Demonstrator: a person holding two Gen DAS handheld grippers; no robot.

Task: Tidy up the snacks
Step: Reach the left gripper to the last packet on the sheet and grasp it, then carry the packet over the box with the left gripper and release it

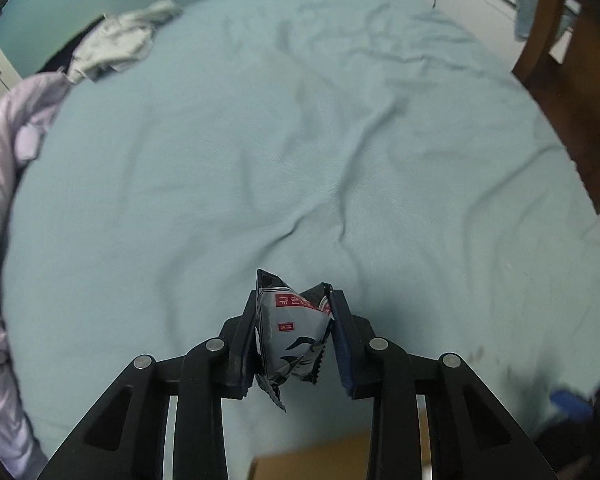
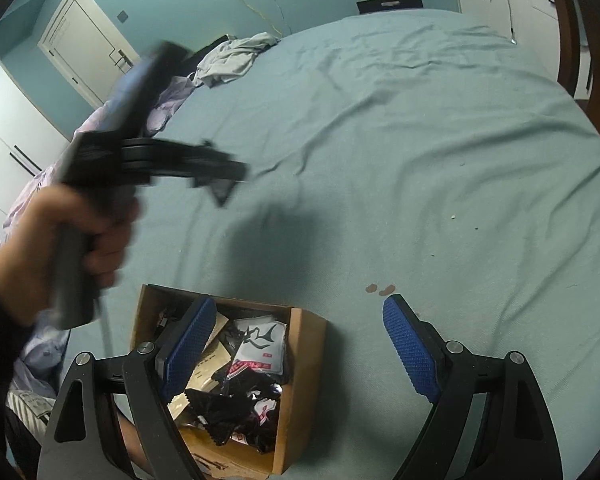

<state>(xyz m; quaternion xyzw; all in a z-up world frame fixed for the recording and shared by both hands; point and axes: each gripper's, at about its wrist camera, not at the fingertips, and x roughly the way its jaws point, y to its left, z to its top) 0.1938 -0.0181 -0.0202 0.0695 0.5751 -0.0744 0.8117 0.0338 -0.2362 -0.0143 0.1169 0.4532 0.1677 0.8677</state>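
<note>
A grey and black snack packet point(image 1: 288, 332) with red labels is pinched and crumpled between the pads of my left gripper point(image 1: 294, 300), above the light blue bedsheet point(image 1: 300, 140). In the right wrist view that left gripper point(image 2: 224, 178) is blurred, held by a hand point(image 2: 80, 236) over the bed, with a dark corner of the packet point(image 2: 222, 197) poking out below. My right gripper point(image 2: 298, 302) stands open and holds nothing, above an open cardboard box point(image 2: 302, 364). Several black, white and tan snack packets point(image 2: 256, 344) lie in the box. A strip of the cardboard box point(image 1: 320, 460) shows at the bottom of the left wrist view.
A lilac quilt point(image 1: 4, 168) bunches along the bed's left side, with a crumpled pale garment point(image 1: 112, 44) at the far left. Brown wooden furniture point(image 1: 560, 80) stands at the right. Small brown stains point(image 2: 380, 290) mark the sheet near the box. A white door point(image 2: 88, 48) and cabinets line the walls.
</note>
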